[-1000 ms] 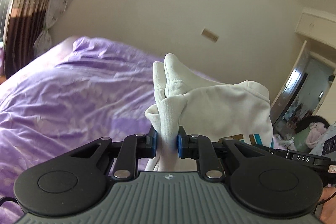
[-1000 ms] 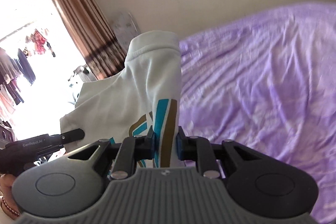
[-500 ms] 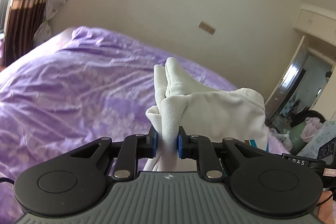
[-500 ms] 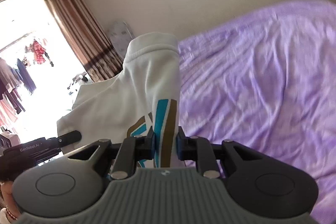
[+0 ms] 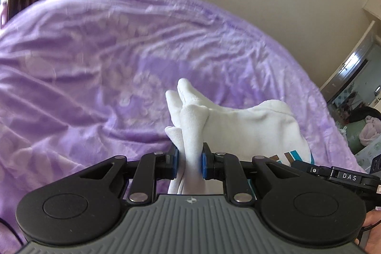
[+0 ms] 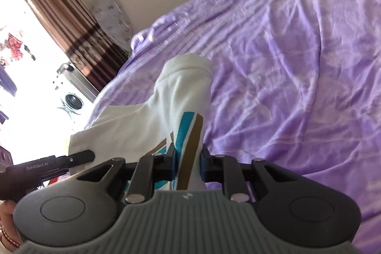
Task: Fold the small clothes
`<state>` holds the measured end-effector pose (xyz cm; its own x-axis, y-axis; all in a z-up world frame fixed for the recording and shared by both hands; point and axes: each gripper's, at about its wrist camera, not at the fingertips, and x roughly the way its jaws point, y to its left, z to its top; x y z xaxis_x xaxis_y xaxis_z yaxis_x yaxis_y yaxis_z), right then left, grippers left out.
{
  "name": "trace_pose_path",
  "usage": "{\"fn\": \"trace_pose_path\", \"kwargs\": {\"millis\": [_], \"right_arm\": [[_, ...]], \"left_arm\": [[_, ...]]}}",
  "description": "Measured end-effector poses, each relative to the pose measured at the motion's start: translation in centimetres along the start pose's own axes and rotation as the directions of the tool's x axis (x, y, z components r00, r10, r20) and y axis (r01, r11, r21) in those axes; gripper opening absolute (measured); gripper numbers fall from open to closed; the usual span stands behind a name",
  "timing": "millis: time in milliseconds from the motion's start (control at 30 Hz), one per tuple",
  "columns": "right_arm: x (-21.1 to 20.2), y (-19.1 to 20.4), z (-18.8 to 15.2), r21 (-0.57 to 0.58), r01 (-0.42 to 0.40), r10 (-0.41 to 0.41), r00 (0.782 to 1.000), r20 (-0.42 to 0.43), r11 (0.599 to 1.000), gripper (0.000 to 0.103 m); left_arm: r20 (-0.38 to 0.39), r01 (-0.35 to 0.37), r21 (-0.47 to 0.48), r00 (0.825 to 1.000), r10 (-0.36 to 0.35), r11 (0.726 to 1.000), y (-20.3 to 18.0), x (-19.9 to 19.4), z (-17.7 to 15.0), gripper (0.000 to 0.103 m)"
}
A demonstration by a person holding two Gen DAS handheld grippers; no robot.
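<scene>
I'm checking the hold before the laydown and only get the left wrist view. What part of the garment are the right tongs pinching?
Observer: The right tongs pinch the white garment on its teal and brown stripes.
Operator: Anything lying on the bed on that side?
Observer: Only the bare purple bedspread shows there.
Operator: What's beyond the bed on your side?
Observer: A striped brown curtain beside a bright window.
</scene>
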<state>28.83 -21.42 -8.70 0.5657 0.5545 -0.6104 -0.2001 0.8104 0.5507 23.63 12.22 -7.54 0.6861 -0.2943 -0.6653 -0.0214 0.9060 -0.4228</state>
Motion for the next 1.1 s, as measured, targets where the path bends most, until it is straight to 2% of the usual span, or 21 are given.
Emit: {"fn": "trace_pose_path", "kwargs": {"millis": [167,400,467,567,633,667,767,833,933,1100], "right_arm": [[4.7,-2.6,-0.2,0.045,0.03,-0.027,0.996,-0.081,0.999,0.014],[8.9,-5.7,-1.1,0.085,0.06,-0.047,0.988,-0.147,0.995,0.015],[9.2,-6.2,-1.3,0.102,0.058,-0.043,0.988,-0.151,0.993,0.017],[9.1,-6.5,-1.2,0.117,0.066,-0.048,0.988,-0.149,0.991,0.023],[8.6,-6.1,-1.1,0.109,0.081,-0.064,0.987,-0.147,0.991,0.026],[8.1,-5.7,-1.1,0.093,0.096,-0.082,0.987,-0.141,0.991,0.031],[5.5,-4.0,-1.1,0.015,0.163,-0.161,0.981,-0.105,0.987,0.032],[3.5,-2.8,-1.3,-0.037,0.196,-0.198,0.978,-0.066,0.98,0.033],[0.2,-1.3,-2.1,-0.087,0.211,-0.213,0.977,-0.009,0.974,0.033],[-4.6,2.0,-5.0,-0.186,0.225,-0.216,0.974,0.069,0.957,0.033]], "left_arm": [[-0.078,-0.025,-0.027,0.997,0.023,0.999,2.1,3.7,-0.7,0.019],[-0.114,-0.034,-0.056,0.993,0.028,0.998,3.8,5.4,-1.4,0.021],[-0.12,-0.03,-0.071,0.992,0.021,0.997,4.1,5.5,-1.4,0.023],[-0.137,-0.044,-0.1,0.99,0.03,0.994,4.1,5.0,-1.1,0.033],[-0.133,-0.07,-0.098,0.99,0.057,0.993,3.8,4.3,-1.0,0.037],[-0.127,-0.087,-0.092,0.989,0.075,0.992,3.6,3.6,-1.0,0.038],[-0.09,-0.139,-0.052,0.987,0.134,0.989,2.4,1.2,-1.3,0.038],[-0.067,-0.148,-0.036,0.987,0.145,0.988,1.7,-0.8,-1.8,0.038],[-0.044,-0.14,-0.006,0.989,0.14,0.99,0.4,-3.5,-2.8,0.037],[0.005,-0.163,0.124,0.986,0.164,0.979,-3.4,-7.3,-5.5,0.033]]}}
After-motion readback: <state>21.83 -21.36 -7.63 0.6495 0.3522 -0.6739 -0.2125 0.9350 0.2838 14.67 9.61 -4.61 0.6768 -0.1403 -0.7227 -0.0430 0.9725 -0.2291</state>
